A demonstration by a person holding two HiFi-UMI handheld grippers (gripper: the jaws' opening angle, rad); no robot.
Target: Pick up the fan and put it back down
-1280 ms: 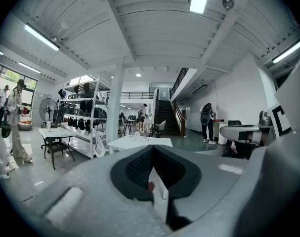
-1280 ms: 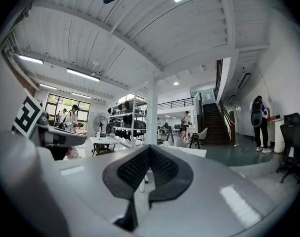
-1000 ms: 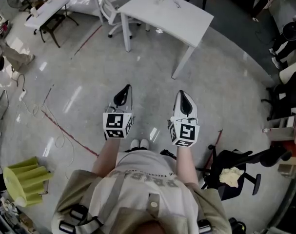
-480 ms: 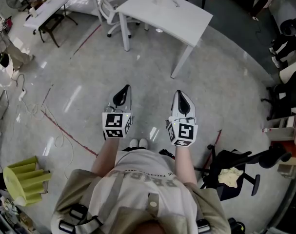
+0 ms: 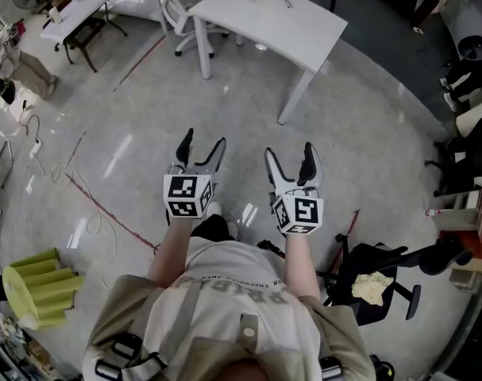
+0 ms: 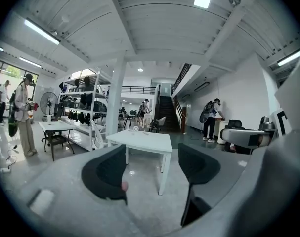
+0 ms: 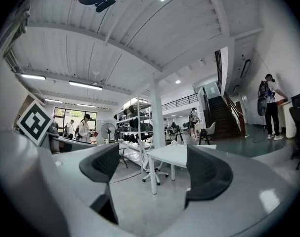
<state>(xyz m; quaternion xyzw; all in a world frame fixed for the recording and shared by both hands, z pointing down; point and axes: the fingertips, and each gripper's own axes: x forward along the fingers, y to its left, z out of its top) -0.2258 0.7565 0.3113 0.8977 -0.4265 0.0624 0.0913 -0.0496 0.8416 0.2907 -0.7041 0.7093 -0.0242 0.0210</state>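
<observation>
Fan [image 7: 174,142], a small desk one, waits on the white worktop [image 5: 288,30], well ahead of the left gripper [image 5: 203,140] and right gripper [image 5: 288,151], whose jaws have just been opening, wide and empty, likely readying for the approach.

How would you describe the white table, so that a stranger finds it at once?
Start from the open grey floor. The white table stands on it straight ahead, beside a white chair. Unlike the desk at the left, its legs are white, not dark.
</observation>
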